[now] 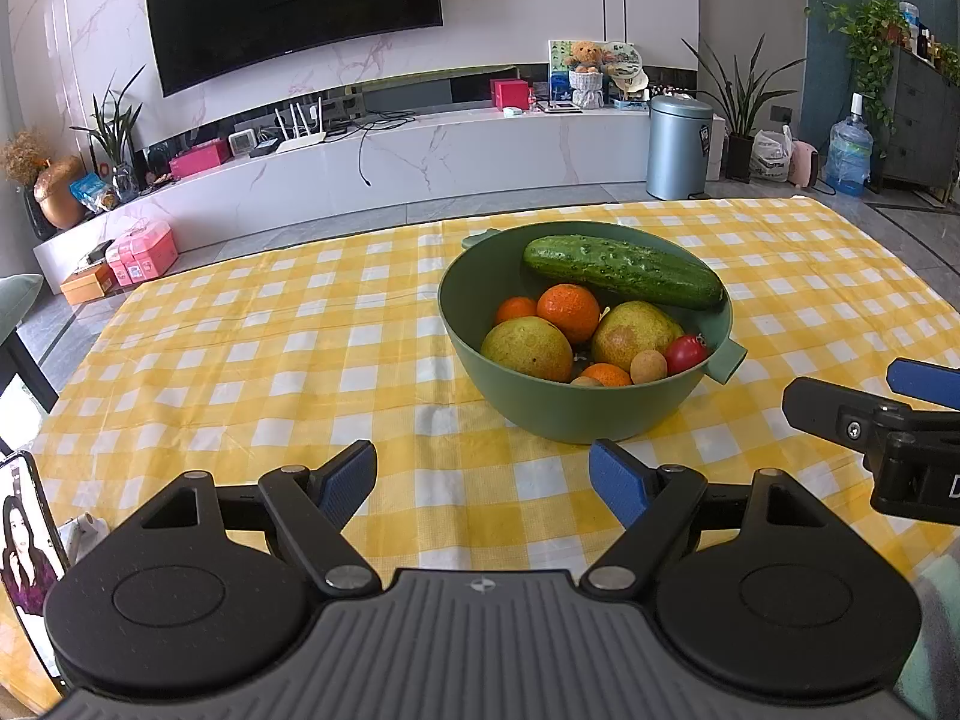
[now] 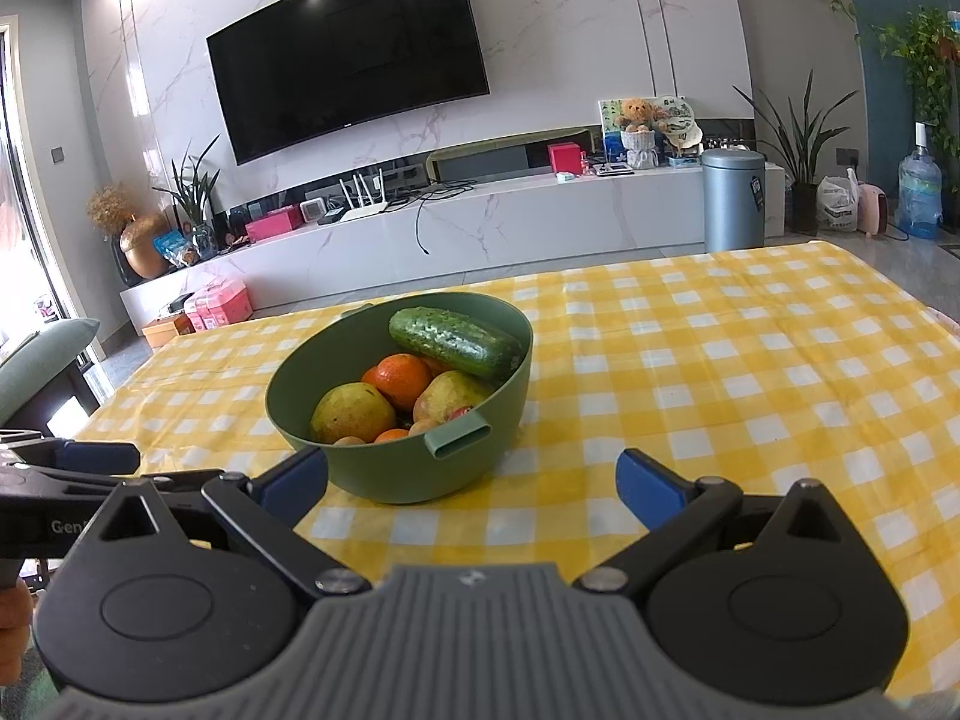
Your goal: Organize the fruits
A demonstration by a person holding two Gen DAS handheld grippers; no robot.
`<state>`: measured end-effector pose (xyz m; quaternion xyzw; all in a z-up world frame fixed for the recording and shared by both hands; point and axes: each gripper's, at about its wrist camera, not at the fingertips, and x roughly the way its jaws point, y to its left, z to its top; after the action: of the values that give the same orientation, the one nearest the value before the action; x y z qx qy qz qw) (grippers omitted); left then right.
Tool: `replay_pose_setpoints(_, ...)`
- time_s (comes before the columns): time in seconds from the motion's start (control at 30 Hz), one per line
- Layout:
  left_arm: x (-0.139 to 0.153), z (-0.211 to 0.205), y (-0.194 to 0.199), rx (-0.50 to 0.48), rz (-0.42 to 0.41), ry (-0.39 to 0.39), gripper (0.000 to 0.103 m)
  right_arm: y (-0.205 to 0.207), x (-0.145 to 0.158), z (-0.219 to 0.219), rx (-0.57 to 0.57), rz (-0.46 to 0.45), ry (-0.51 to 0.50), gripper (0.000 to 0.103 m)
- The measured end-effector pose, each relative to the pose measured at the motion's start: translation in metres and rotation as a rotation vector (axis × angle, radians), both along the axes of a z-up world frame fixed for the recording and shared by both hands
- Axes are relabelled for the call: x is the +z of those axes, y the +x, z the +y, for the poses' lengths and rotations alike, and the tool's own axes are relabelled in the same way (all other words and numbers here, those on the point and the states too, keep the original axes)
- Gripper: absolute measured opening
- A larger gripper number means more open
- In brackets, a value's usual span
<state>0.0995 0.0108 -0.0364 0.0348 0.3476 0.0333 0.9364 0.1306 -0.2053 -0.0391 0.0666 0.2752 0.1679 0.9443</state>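
The green bowl (image 1: 576, 408) stood on the worktop (image 1: 240, 360), which was covered in a yellow and white checked cloth. It sat just ahead of the left tool (image 1: 483, 480) and a little to that tool's right, clear of both blue pads. From the right wrist view the same bowl (image 2: 420, 468) lay ahead and to the left of the right tool (image 2: 474, 480), its near wall close to the left pad (image 2: 294, 483), though contact could not be confirmed. Both tools were released, their pads spread wide with nothing between them. The right tool (image 1: 870, 414) also showed at the right edge of the left wrist view, beside the bowl and apart from it.

Inside the bowl, counted from the left wrist view: one cucumber (image 1: 624, 271) lying across the far rim on top of the pile; three oranges, namely a large one (image 1: 569, 312), a smaller one behind it (image 1: 515, 309) and one low at the front (image 1: 606, 373); two yellow-green pears (image 1: 528, 348) (image 1: 633, 333); one red tomato (image 1: 686, 353) near the bowl's spout-like handle (image 1: 726, 357); and two small tan round fruits (image 1: 648, 367) (image 1: 585, 382), too small to identify. A phone (image 1: 27, 564) leaned at the worktop's left edge.
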Motion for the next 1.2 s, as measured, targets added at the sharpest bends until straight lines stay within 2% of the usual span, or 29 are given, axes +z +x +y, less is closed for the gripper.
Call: replay_pose_setpoints(1.2,0.0022,-0.0002,-0.0011,-0.008,-0.001,0.024,0.094,-0.0015,-0.0028,0.0,-0.02,0.022,0.022,0.099)
